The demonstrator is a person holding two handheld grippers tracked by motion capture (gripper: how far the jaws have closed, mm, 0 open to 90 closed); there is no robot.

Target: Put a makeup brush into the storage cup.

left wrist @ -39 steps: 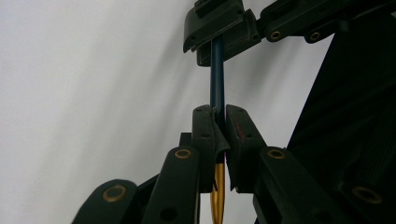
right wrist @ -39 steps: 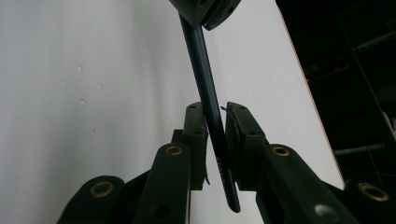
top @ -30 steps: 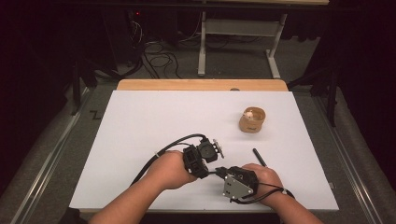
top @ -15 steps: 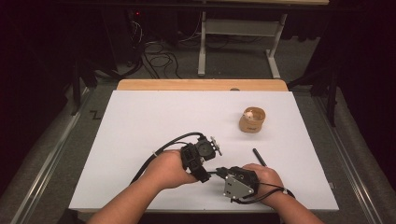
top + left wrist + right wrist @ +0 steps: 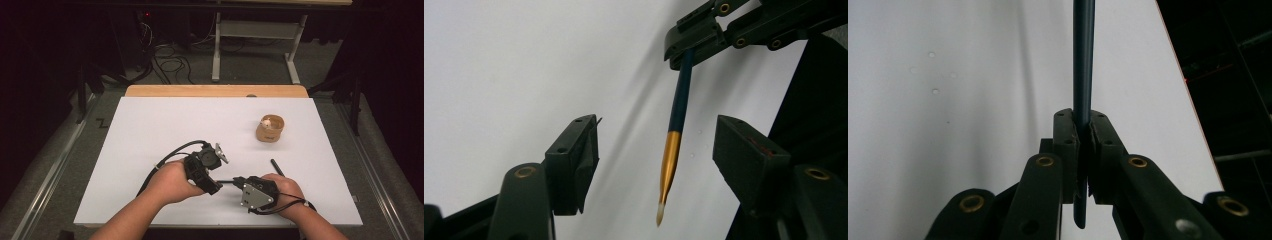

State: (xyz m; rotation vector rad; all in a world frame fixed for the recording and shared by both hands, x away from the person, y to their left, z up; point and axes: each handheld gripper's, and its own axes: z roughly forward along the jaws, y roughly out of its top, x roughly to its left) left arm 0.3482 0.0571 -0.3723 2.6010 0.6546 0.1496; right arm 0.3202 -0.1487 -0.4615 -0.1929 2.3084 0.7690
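Left gripper (image 5: 654, 165) jaws newly apart, paintbrush (image 5: 676, 125) freed between them.

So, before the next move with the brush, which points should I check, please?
1. Right gripper shut on the paintbrush: ok.
2. Left gripper clear of it; its jaws have just been opening, brush between the pads, untouched: ok.
3. Bristle tip intact: ok.
4. Wooden cup upright, apart from both hands: ok.
5. Black stick beside the right hand, clear of the path: cannot tell.
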